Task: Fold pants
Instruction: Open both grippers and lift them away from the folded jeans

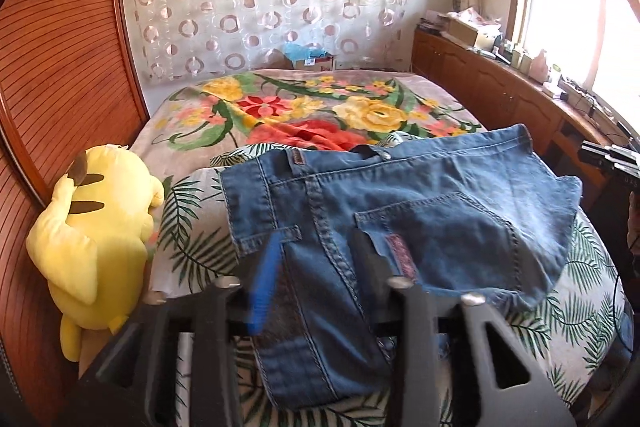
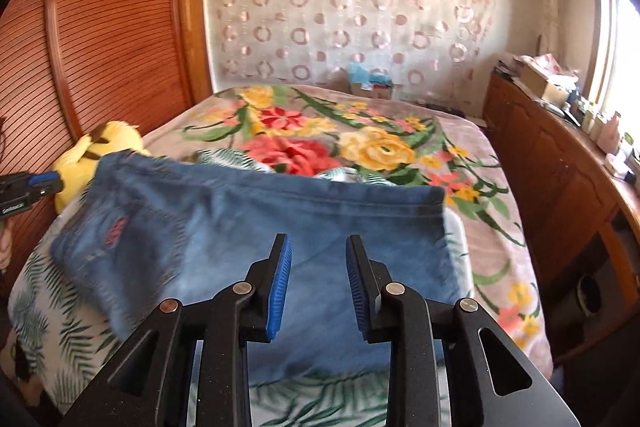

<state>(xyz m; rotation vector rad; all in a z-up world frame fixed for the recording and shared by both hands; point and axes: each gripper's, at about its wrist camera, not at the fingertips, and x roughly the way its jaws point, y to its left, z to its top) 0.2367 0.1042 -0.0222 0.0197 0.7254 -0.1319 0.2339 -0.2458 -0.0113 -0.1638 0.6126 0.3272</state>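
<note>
Folded jeans (image 1: 400, 211) lie on the bed (image 1: 192, 223). Left hand-held gripper (image 1: 316, 247) and right hand-held gripper (image 2: 319, 267) both released, empty, above them. Yellow plush toy (image 1: 96, 223) at nine o'clock.

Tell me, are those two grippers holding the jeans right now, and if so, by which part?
Nothing is held. The right gripper stands open above the jeans, its pads apart and bare. The left gripper is open too, blurred, with denim behind it, not pinched.

Both wrist views near, angled down, sharing jeans (image 1: 400, 195) on bed (image 2: 460, 147)
</note>
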